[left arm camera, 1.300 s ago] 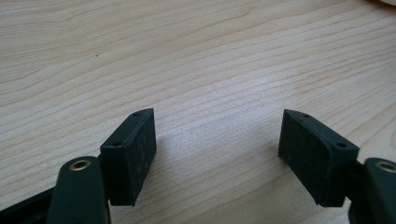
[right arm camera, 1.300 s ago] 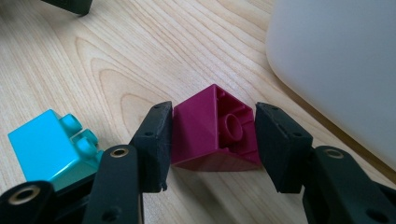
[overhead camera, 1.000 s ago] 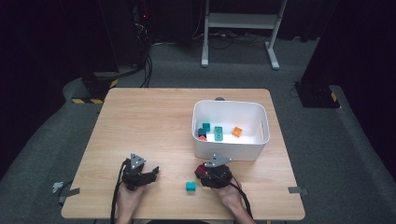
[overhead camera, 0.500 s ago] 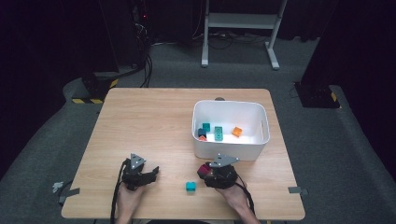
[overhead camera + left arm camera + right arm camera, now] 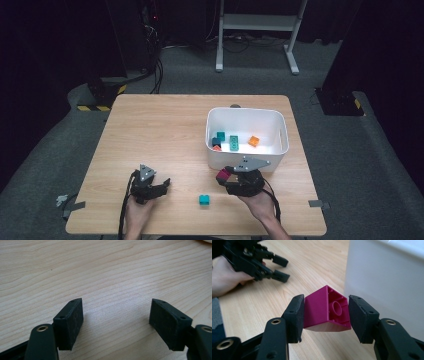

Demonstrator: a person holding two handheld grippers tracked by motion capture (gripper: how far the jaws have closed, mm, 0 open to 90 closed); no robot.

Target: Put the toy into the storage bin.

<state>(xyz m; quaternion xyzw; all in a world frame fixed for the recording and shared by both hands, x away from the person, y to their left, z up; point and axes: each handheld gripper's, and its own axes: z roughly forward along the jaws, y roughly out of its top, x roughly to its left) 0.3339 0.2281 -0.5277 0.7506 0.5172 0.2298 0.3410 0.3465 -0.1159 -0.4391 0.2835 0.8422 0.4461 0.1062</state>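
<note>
**Right tongs hold a magenta block beside the white bin**

Seen from above, a person's two hands reach in from the near edge of a wooden bench (image 5: 165, 130), each holding a set of tongs. The right tongs (image 5: 325, 308) grip a magenta block (image 5: 327, 310) between their two black pads, one pad pressed on each side. The block is tilted, with its hollow underside facing the camera, and it is off the bench, just beside the near wall of a white bin (image 5: 247, 162). In the high view the block (image 5: 223, 175) sits at the left tip of the right tongs (image 5: 227, 176).

The left tongs (image 5: 116, 317) rest low over bare wood with the jaws spread wide and nothing between them. In the high view they (image 5: 162, 184) lie well left of the bin.

A teal block (image 5: 204, 200) lies on the bench between the two hands. Inside the bin are a green block (image 5: 233, 142), an orange block (image 5: 254, 141) and a few more small blocks at the left wall.
</note>
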